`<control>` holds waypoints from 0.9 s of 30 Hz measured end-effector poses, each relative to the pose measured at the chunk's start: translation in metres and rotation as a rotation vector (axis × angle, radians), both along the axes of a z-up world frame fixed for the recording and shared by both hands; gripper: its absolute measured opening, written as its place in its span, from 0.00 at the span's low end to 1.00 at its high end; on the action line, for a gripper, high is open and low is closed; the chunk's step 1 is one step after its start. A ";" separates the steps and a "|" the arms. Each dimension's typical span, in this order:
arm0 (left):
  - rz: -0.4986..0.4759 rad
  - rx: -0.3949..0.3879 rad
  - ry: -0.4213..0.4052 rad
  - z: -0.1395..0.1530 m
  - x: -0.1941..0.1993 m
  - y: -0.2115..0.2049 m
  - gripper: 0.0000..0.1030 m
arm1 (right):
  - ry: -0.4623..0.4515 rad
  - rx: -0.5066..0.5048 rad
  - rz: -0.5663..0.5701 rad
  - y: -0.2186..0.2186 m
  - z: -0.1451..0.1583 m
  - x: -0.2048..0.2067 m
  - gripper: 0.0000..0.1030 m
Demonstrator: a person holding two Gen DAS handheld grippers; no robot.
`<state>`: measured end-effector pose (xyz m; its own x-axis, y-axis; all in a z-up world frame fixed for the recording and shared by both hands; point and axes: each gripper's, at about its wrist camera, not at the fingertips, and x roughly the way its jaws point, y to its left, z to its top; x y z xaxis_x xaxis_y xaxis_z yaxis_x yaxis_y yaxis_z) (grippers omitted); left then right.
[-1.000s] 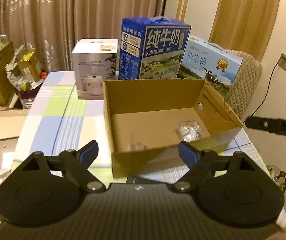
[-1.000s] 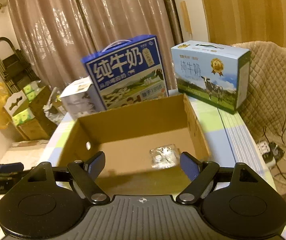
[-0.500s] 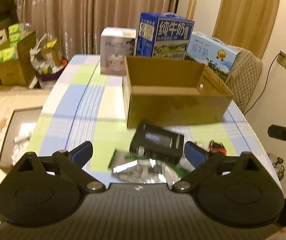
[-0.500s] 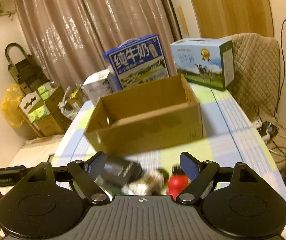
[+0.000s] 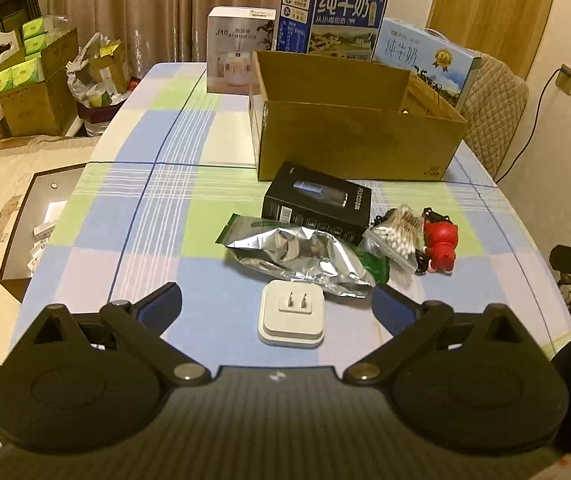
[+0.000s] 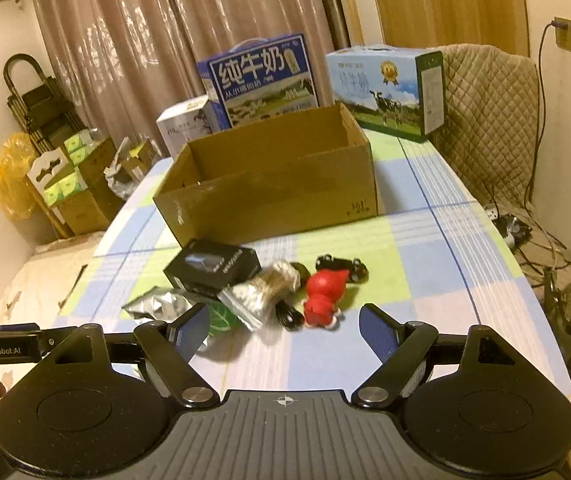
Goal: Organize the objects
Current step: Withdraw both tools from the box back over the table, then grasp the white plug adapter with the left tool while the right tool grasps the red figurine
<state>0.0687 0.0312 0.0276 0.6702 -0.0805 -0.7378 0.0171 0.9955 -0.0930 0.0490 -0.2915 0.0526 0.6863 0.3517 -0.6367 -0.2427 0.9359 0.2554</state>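
Observation:
An open cardboard box point(image 5: 357, 140) point(image 6: 273, 188) stands mid-table. In front of it lie a black product box point(image 5: 317, 204) point(image 6: 213, 266), a crumpled silver foil bag point(image 5: 301, 256) point(image 6: 157, 308), a bag of cotton swabs point(image 5: 397, 230) point(image 6: 269, 288), a red toy figure point(image 5: 439, 246) point(image 6: 325, 296) and a white plug adapter point(image 5: 291, 318). My left gripper point(image 5: 275, 304) is open and empty, just above the adapter. My right gripper point(image 6: 283, 330) is open and empty, near the red toy.
Two blue milk cartons point(image 5: 331, 20) point(image 5: 421, 56) and a white humidifier box point(image 5: 239, 54) stand behind the cardboard box. A quilted chair point(image 6: 485, 120) is at the right. Cartons point(image 5: 25, 80) and a dark tray point(image 5: 33, 224) lie on the floor to the left.
Both grippers have pulled back from over the cardboard box toward the table's near edge. The loose objects in front of the box have come into view. Both stay open.

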 end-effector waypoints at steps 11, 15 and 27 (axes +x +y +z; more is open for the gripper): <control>-0.011 0.015 0.021 -0.017 0.001 -0.002 0.96 | 0.028 0.005 -0.017 -0.006 -0.014 -0.004 0.77; -0.024 0.017 0.043 -0.026 0.005 -0.004 0.96 | 0.040 0.008 -0.019 -0.004 -0.019 -0.002 0.77; -0.051 0.020 0.096 -0.058 0.028 -0.015 0.95 | 0.081 0.011 -0.034 -0.006 -0.040 0.014 0.77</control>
